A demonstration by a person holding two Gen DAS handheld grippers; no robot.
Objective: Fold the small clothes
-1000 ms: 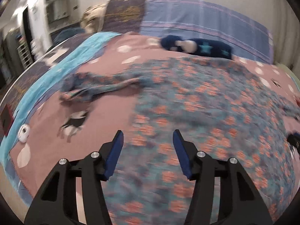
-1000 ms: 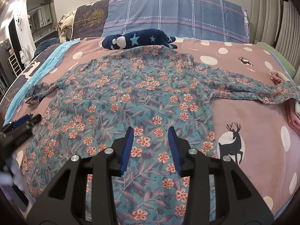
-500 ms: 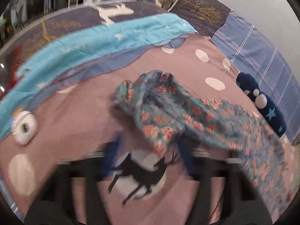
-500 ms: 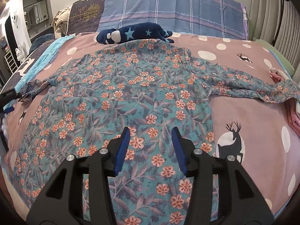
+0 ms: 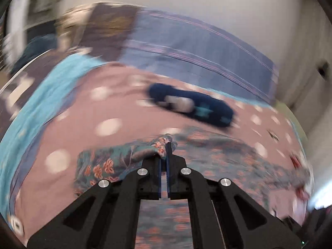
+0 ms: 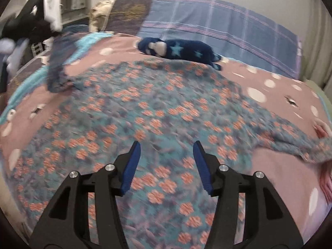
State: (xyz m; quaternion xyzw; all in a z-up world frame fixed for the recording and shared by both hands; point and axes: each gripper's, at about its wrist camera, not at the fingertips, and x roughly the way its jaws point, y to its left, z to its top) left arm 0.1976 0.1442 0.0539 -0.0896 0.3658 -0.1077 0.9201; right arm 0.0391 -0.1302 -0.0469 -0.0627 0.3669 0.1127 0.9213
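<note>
**Left sleeve pinched and lifted, ready to fold inward**

My left gripper (image 5: 166, 145) has just closed, and its jaws are clamped on the cuff of the left sleeve (image 5: 116, 159) of the floral shirt (image 6: 157, 112), a small bunch of cloth poking out past the tips. My right gripper (image 6: 165, 164) has just been opening; its jaws stand about half apart over the shirt's near hem, with nothing between them.

The shirt lies spread flat on the bedspread (image 6: 276, 166), collar at the far end beside a navy star-patterned bundle (image 6: 182, 49), right sleeve trailing off to the right.

To do this well, I judge I should carry the cuff across in a low arc towards the middle of the body, keeping the sleeve taut enough not to twist, and lay it flat before letting go. The right gripper could pin the body so it does not drag.

The fabric looks thin, soft and limp: teal with orange flowers, creasing readily. The bedspread is a matte pink, dotted white.
</note>
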